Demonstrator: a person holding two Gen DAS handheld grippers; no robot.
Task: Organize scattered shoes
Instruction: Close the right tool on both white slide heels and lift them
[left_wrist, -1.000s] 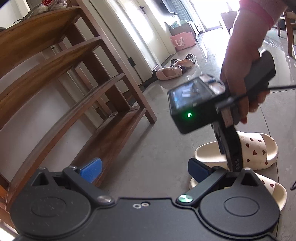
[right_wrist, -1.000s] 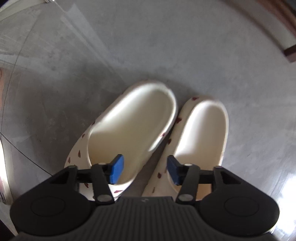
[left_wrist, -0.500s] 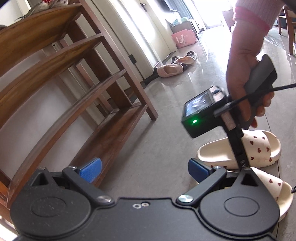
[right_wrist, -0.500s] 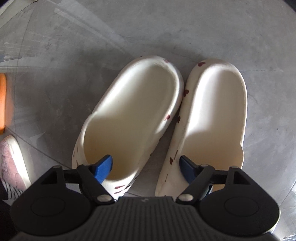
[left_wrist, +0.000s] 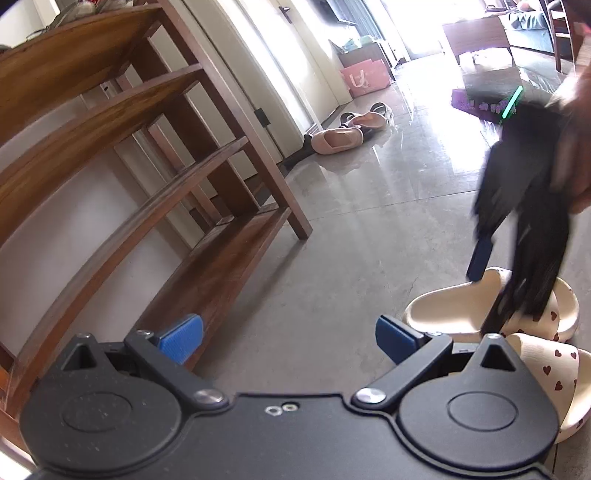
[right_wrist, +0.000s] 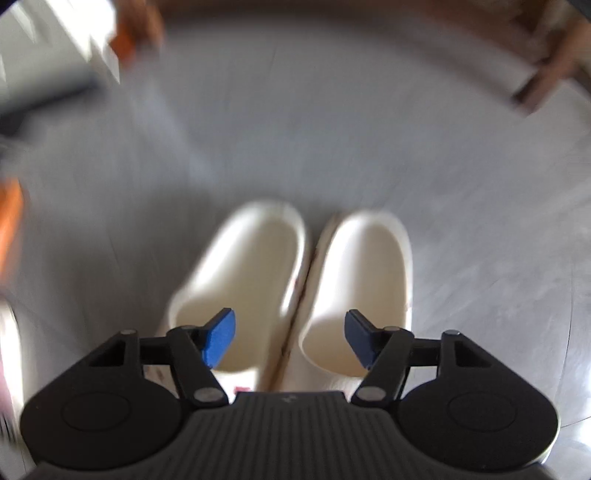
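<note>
Two cream slippers with red hearts lie side by side on the grey floor. In the right wrist view the left slipper (right_wrist: 243, 288) and the right slipper (right_wrist: 364, 291) sit just under my right gripper (right_wrist: 290, 338), which is open, one finger over each slipper. That view is motion-blurred. From the left wrist view the same pair (left_wrist: 454, 310) lies at the lower right, with the blurred right gripper (left_wrist: 495, 295) reaching down into it. My left gripper (left_wrist: 286, 338) is open and empty above bare floor, beside the wooden shoe rack (left_wrist: 122, 155).
The rack's bottom shelf (left_wrist: 221, 266) stands close on the left. Pink shoes (left_wrist: 336, 138) lie by the door further down the hall, with a pink bag (left_wrist: 365, 79) behind them. A hand (left_wrist: 576, 147) holds the right gripper.
The right gripper has swung fast and tilted down onto the slippers, now blurred, its jaws a little narrower than half a second ago. The left gripper has held nearly still.
</note>
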